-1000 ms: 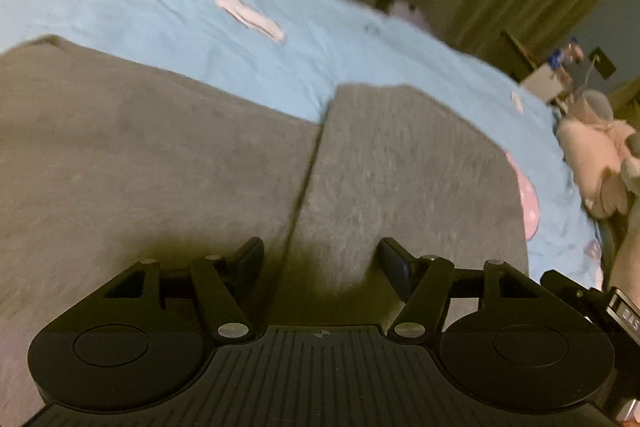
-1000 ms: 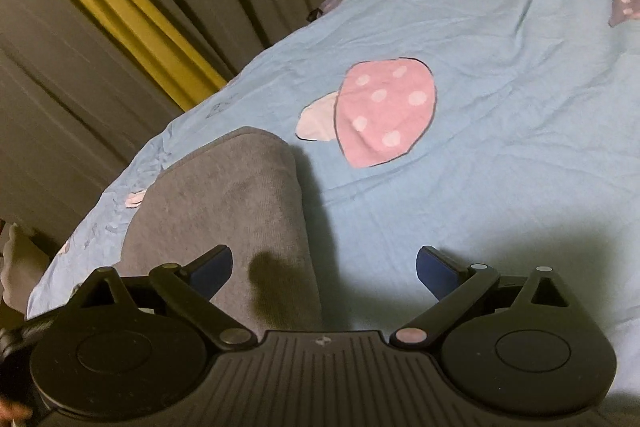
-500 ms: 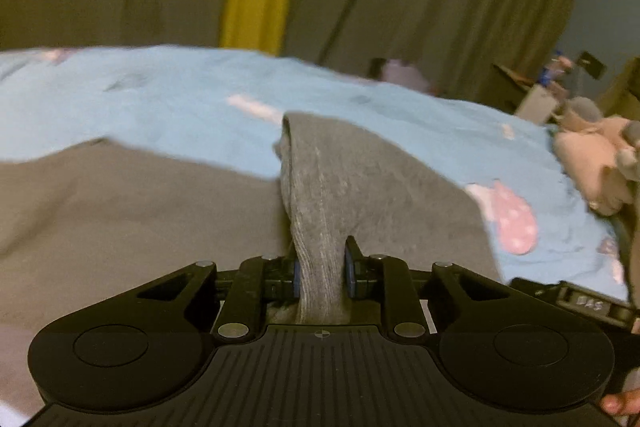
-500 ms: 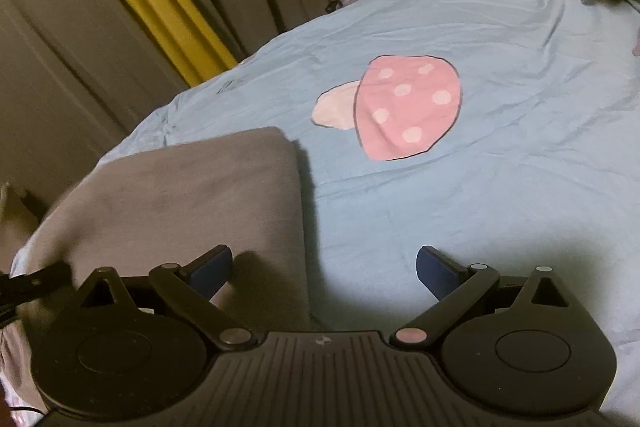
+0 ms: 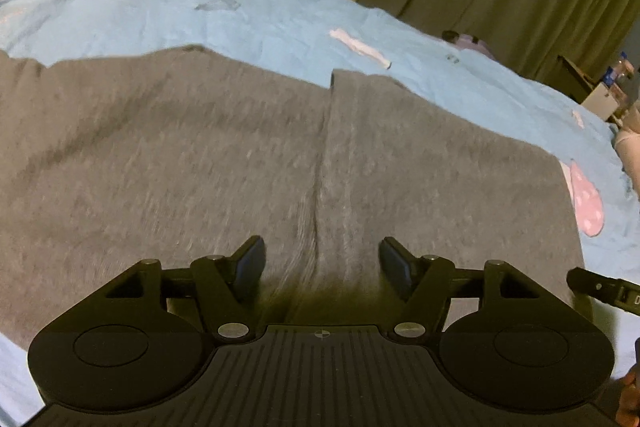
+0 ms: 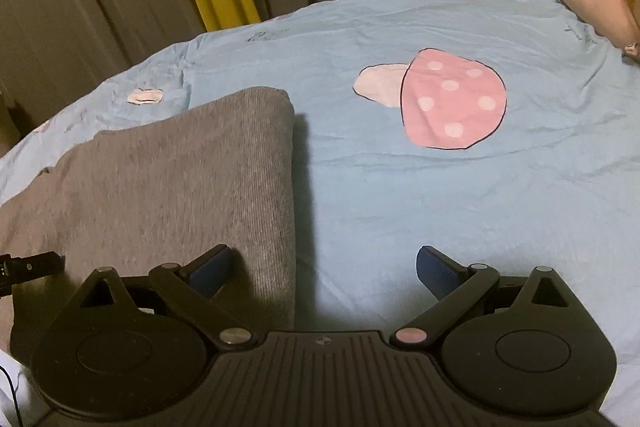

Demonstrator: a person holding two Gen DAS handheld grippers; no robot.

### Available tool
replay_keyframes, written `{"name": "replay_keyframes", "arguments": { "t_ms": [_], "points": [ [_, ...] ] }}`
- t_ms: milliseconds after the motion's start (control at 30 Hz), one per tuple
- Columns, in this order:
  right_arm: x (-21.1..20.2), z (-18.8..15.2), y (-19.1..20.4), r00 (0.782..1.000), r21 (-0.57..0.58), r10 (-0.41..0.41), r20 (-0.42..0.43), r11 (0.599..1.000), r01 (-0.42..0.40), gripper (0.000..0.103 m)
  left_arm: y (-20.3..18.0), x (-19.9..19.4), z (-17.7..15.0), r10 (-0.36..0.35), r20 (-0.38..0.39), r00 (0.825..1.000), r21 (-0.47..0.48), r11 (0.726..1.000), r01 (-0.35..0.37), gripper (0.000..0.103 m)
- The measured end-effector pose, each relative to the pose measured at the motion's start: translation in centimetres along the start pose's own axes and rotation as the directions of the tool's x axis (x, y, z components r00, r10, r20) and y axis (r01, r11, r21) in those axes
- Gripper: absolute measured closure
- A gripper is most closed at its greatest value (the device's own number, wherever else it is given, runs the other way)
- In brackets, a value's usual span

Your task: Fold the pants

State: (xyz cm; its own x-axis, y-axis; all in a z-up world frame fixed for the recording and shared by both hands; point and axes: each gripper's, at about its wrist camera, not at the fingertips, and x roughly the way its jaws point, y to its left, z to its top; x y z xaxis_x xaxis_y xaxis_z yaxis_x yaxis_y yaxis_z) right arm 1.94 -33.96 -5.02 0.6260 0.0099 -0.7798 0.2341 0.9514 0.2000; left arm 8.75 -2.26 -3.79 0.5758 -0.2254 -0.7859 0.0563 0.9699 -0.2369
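1. Left wrist view: grey pants (image 5: pixel 240 163) lie flat on the blue bed sheet (image 5: pixel 280 15), a crease at 12 o'clock between the left gripper (image 5: pixel 322 259) jaws, which have just been opening and now grip nothing.
2. Right gripper (image 6: pixel 324 267): jaws wide, empty; pants' edge at 10 o'clock.
3. Mushroom print (image 6: pixel 452 103) at 1 o'clock.

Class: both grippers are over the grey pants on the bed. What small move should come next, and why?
Probably lower the right gripper and close it on the pants' edge. Its jaws stand open astride that edge, one finger over cloth, the other over the blue sheet. The left gripper has just opened; the pants lie flat beneath, gripped by neither.
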Motion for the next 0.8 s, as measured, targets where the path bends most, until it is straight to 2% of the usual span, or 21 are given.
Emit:
{"name": "replay_keyframes", "arguments": {
  "t_ms": [133, 267, 300, 367, 467, 533, 633, 700, 767, 800],
  "points": [
    [0.0, 0.0, -0.1, 1.0, 0.008, 0.003, -0.005, 1.0, -0.003, 0.004, 0.4, -0.3, -0.2, -0.031, -0.005, 1.0, -0.028, 0.999, 0.03, 0.039],
    [0.1, 0.0, -0.1, 1.0, 0.009, 0.004, -0.007, 1.0, -0.004, 0.004, 0.4, -0.2, -0.1, -0.073, -0.018, 0.997, -0.029, 0.997, 0.073, 0.062],
    [0.1, 0.0, -0.1, 1.0, 0.009, 0.005, -0.009, 1.0, -0.004, 0.004, 0.4, -0.2, -0.2, -0.078, -0.018, 0.997, -0.027, 0.997, 0.078, 0.065],
    [0.2, 0.1, -0.1, 1.0, 0.011, 0.006, -0.012, 1.0, -0.006, 0.004, 0.2, -0.3, -0.2, -0.09, -0.016, 0.996, -0.024, 0.996, 0.089, 0.079],
    [0.2, 0.1, -0.2, 1.0, 0.017, 0.006, -0.014, 1.0, -0.006, 0.004, -0.3, -1.2, -0.3, -0.11, 0.021, 0.994, 0.012, 0.994, 0.11, 0.085],
    [0.2, 0.1, -0.2, 1.0, 0.022, 0.006, -0.015, 1.0, -0.005, 0.004, -1.0, -2.3, -0.6, -0.133, 0.075, 0.988, 0.079, 0.989, 0.127, 0.086],
    [0.3, 0.0, -0.3, 1.0, 0.034, 0.011, -0.018, 0.999, -0.01, 0.004, -1.2, -3.3, -0.3, -0.192, 0.151, 0.97, 0.109, 0.978, 0.177, 0.084],
    [0.3, -0.1, -0.3, 1.0, 0.038, 0.012, -0.019, 0.999, -0.012, 0.004, -0.9, -2.8, 0.2, -0.186, 0.145, 0.972, 0.089, 0.981, 0.174, 0.077],
    [0.4, -0.1, -0.2, 1.0, 0.039, 0.014, -0.02, 0.999, -0.013, 0.004, -0.2, -1.5, 0.7, -0.164, 0.111, 0.98, 0.037, 0.986, 0.161, 0.053],
    [0.4, -0.1, -0.2, 1.0, 0.038, 0.014, -0.021, 0.999, -0.013, 0.004, 0.2, -0.8, 0.8, -0.156, 0.088, 0.984, 0.01, 0.988, 0.156, 0.052]
  ]
}}
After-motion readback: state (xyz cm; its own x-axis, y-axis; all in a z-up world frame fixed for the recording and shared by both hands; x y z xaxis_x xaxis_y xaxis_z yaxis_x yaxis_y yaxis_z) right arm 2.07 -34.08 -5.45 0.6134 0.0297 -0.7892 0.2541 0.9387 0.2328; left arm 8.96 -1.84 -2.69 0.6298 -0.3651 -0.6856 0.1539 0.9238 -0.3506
